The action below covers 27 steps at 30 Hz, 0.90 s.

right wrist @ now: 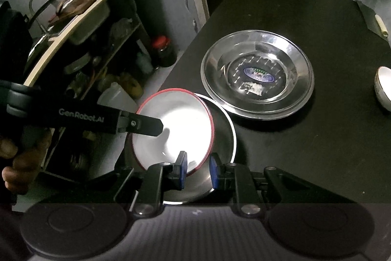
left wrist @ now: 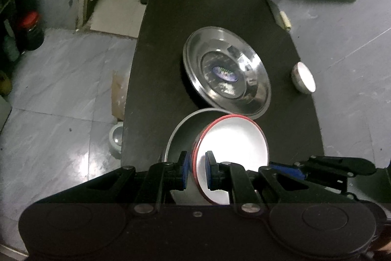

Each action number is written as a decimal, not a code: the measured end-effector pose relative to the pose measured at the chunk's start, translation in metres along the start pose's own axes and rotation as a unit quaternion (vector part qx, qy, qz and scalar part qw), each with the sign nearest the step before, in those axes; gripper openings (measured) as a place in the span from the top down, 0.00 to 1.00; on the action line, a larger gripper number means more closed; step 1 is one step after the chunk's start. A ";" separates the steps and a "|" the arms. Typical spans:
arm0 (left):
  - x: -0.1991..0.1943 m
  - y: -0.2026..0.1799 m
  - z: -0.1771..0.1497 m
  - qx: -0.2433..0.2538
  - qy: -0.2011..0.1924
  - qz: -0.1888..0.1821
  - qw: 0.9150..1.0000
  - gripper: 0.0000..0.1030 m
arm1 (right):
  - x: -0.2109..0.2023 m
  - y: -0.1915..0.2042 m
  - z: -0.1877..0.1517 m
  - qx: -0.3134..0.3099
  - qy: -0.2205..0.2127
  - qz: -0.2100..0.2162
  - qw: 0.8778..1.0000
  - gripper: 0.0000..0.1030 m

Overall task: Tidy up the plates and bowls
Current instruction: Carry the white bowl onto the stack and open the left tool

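Note:
A white bowl with a red rim [left wrist: 234, 141] [right wrist: 180, 124] hangs tilted over a shallow steel plate [left wrist: 180, 136] [right wrist: 224, 136] near the table's front left corner. My left gripper [left wrist: 196, 169] is shut on the bowl's near rim, one blue pad on each side. In the right wrist view it reaches in from the left onto that rim. My right gripper [right wrist: 198, 170] is shut on the bowl's opposite rim, one pad inside the bowl. A large steel dish [left wrist: 227, 75] [right wrist: 256, 75] with a blue sticker lies just behind. A small white bowl [left wrist: 304, 77] [right wrist: 383, 89] sits far right.
The black table [left wrist: 171, 40] [right wrist: 305, 151] drops off to grey floor tiles [left wrist: 61, 102] on the left. A counter [right wrist: 80, 14] with a sink and bottles stands further left. A red-lidded jar [right wrist: 163, 50] sits on the floor. A hand [right wrist: 14, 163] holds the left gripper.

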<state>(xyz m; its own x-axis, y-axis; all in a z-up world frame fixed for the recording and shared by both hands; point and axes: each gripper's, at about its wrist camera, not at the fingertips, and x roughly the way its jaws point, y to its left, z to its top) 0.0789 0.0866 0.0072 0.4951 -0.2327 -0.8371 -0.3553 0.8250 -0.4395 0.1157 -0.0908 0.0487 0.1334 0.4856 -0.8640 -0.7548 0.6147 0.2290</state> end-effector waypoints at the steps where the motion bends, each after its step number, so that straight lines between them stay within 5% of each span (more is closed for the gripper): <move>1: 0.001 0.000 0.000 0.000 0.002 0.002 1.000 0.86 | 0.001 0.000 0.000 0.000 0.002 -0.001 1.000 0.79; 19: 0.009 -0.001 0.002 -0.003 0.019 0.025 1.000 0.84 | 0.006 -0.001 0.005 -0.006 0.014 0.003 1.000 0.79; 27: -0.003 -0.009 0.005 0.020 -0.008 0.026 0.999 0.74 | 0.002 -0.004 0.004 -0.005 0.001 0.003 1.000 0.79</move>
<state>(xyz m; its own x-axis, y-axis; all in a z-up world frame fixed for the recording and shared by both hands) 0.0847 0.0829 0.0157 0.4902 -0.1810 -0.8526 -0.3487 0.8558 -0.3822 0.1209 -0.0897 0.0476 0.1276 0.4869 -0.8641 -0.7618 0.6060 0.2290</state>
